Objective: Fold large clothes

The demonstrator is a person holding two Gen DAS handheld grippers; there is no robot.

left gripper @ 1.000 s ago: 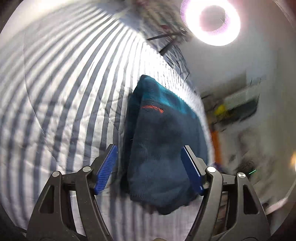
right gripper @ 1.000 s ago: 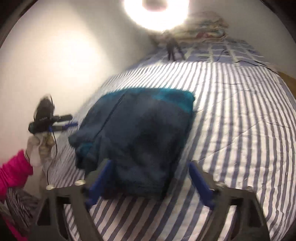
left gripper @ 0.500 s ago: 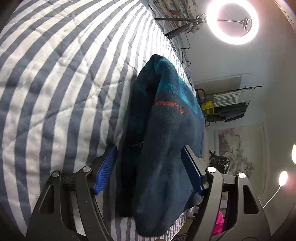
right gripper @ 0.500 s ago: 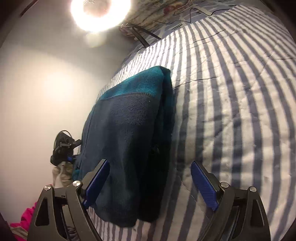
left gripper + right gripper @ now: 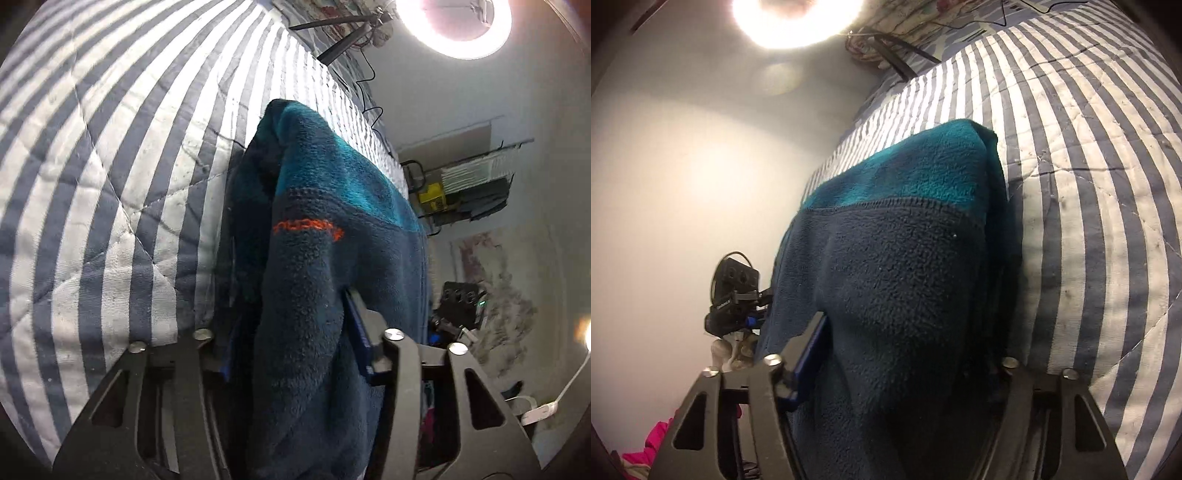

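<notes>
Fleece (image 5: 314,295) folded, lying along the bed (image 5: 110,184) edge, both grippers on its near end.
Left gripper (image 5: 295,339) and right gripper (image 5: 908,354): jaws just closed in, pads pressed into the thick blue-and-teal stack, gripping it.

Left hand-held gripper (image 5: 295,339): black frame with blue pads, angled downward, jaws just closing in, both pads pressed against the folded thickness of the fleece garment (image 5: 332,266) between them. Right hand-held gripper (image 5: 905,354): same build, likewise angled downward, jaws also just closing; the left blue pad (image 5: 809,354) bears on the garment's side, while the opposite pad is buried in the cloth and its contact cannot be fully made out.
</notes>
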